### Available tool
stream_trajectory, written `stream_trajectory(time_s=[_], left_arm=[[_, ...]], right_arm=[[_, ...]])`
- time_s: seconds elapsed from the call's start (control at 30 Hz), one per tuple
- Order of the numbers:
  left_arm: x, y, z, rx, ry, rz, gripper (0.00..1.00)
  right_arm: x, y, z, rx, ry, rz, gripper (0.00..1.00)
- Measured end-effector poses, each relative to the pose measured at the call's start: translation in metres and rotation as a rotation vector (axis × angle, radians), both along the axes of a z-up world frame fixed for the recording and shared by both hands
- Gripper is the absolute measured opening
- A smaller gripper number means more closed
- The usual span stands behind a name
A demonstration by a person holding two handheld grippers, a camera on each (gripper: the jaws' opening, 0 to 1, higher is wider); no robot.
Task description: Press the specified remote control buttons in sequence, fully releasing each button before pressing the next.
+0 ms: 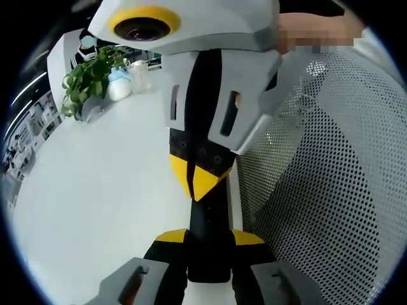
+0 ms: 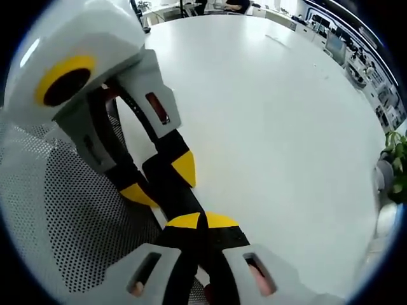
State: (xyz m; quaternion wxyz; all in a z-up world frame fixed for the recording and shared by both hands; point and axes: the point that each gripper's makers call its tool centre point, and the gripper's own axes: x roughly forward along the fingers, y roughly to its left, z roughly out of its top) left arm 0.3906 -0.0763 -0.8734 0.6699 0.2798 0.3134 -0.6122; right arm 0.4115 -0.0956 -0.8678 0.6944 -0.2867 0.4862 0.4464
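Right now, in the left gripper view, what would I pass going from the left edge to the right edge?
Potted green plant at the far left, then the bare white table, then the other claw pointing down over the black remote control in the middle, then the white perforated mesh panel on the right.

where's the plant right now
The plant sits at the far end of the white table, upper left in the left gripper view, next to a white bottle.
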Motion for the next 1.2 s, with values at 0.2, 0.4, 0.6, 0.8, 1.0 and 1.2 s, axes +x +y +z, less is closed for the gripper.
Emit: stream_trajectory(time_s=[0.2,0.4,0.6,0.8,1.0,1.2], left_arm=[[0.0000,0.0000,-0.0001,0.000,0.001,-0.002,0.25],[0.0001,0.0001,-0.0003,0.001,0.001,-0.001,0.25],[-0.0002,0.0001,0.0002,-0.003,0.003,0.003,0.25],[-0.0002,0.0002,0.0000,-0.006,0.004,0.006,0.25],[0.0000,0.0001,-0.0002,-0.008,0.004,0.006,0.25],[0.0001,0.0001,-0.0001,-0.007,0.004,0.004,0.25]], right_arm=[[0.0012,0.0004,-0.0010,0.010,-0.008,-0.005,0.00],[0.0017,0.0008,-0.0018,0.016,-0.014,-0.003,0.00],[0.0017,0.0006,-0.0015,0.018,-0.004,-0.027,0.00],[0.0009,0.0011,-0.0012,-0.001,-0.028,0.010,0.00],[0.0007,0.0007,-0.0012,-0.001,-0.022,0.004,0.00],[0.0012,0.0003,-0.0015,0.011,-0.017,-0.006,0.00]])
